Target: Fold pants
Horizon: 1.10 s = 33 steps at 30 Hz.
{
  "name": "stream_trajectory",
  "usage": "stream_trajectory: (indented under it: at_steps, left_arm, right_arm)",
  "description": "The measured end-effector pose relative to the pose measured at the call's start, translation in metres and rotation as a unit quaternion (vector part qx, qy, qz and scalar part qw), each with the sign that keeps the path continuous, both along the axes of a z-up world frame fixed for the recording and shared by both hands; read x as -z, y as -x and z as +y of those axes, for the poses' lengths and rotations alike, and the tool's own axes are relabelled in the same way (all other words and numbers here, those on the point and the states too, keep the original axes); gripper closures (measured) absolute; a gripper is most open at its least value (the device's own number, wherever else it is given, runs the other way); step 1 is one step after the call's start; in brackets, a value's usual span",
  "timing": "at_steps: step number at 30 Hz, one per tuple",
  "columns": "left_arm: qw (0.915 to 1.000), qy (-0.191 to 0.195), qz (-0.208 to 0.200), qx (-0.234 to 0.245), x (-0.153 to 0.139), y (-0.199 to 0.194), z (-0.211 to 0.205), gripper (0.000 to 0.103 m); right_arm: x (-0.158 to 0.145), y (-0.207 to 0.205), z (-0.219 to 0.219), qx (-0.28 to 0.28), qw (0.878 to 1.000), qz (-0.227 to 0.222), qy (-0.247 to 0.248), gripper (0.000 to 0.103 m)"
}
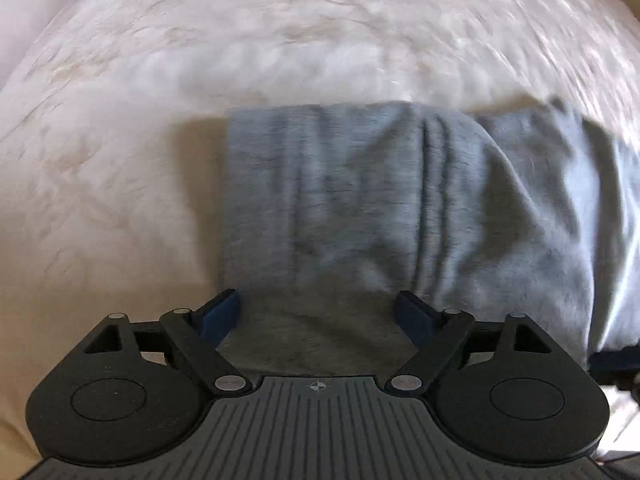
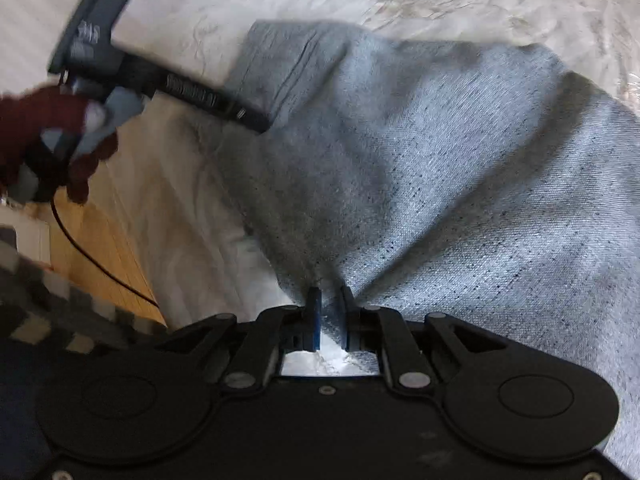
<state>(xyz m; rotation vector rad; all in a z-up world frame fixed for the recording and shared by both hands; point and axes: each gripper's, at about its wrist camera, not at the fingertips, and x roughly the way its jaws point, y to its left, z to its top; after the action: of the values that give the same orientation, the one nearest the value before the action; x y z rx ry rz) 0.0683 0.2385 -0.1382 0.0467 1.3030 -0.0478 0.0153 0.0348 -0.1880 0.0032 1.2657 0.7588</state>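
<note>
Pants [image 1: 360, 200]: grey knit, one item, lying on your pale bedspread [image 1: 280, 40] and partly folded. From the left wrist view you see a straight folded edge toward the left, lengthwise creases across the middle, and a looser layer spreading off to the right. From the right wrist view the cloth runs from your tool up toward the far side of the bed, bunched into a peak right at the jaws.

Left gripper [image 1: 320, 312]: your jaws stand wide apart above the near part of the pants, with nothing pressed between the blue pads. In the right wrist view you see this tool at upper left, your hand in a dark red sleeve [image 2: 24, 128] on its handle, near the bed's left edge.

Right gripper [image 2: 330, 312]: your jaws are nearly together, a pinch of grey cloth caught between them. Both views are blurred.

Wooden floor [image 2: 100, 240]: visible beyond the bed's left edge, with a black cable [image 2: 92, 260] across it.
</note>
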Motion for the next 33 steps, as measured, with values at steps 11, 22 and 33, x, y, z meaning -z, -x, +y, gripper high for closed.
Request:
stream_trajectory:
  at_steps: [11, 22, 33]
  left_arm:
    - [0.9941, 0.076, -0.063, 0.045, -0.028, -0.042, -0.045, 0.019]
    - [0.9990, 0.042, 0.008, -0.016, 0.027, -0.031, 0.009, 0.004]
    - [0.9991, 0.031, 0.019, -0.021, 0.038, -0.017, 0.029, 0.002]
  right_arm:
    - [-0.036, -0.107, -0.055, 0.147, 0.982, -0.115, 0.032, 0.070]
    - [-0.002, -0.193, -0.051, 0.121, 0.989, -0.075, 0.042, 0.064]
    - [0.003, -0.197, -0.029, 0.127, 0.985, -0.093, 0.068, 0.100]
